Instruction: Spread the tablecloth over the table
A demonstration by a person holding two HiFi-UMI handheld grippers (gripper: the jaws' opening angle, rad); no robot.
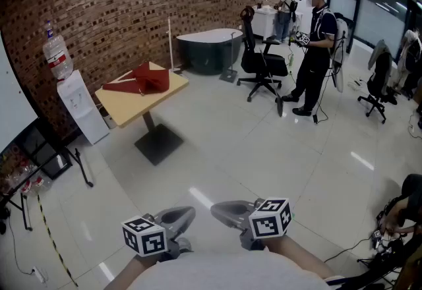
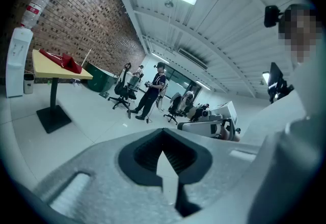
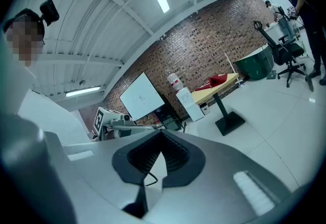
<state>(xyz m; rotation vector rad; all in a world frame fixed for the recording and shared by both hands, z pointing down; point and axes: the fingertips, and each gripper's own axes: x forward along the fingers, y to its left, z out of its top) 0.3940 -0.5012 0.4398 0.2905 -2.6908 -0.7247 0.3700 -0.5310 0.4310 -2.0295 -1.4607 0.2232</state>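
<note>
Head view shows the red tablecloth (image 1: pixel 142 79) bunched on the table (image 1: pixel 135 103), well apart from both grippers. Left gripper (image 1: pixel 178 218) and right gripper (image 1: pixel 229 212) are fully closed and empty. Spreading is not started: approach, grasp and unfolding remain.

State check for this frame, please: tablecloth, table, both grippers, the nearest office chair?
tablecloth: bunched in a heap on the table, not spread.
table: upright, top mostly bare.
left gripper: shut, empty, far from the table.
right gripper: shut, empty, far from the table.
office chair: upright, unoccupied.
</note>
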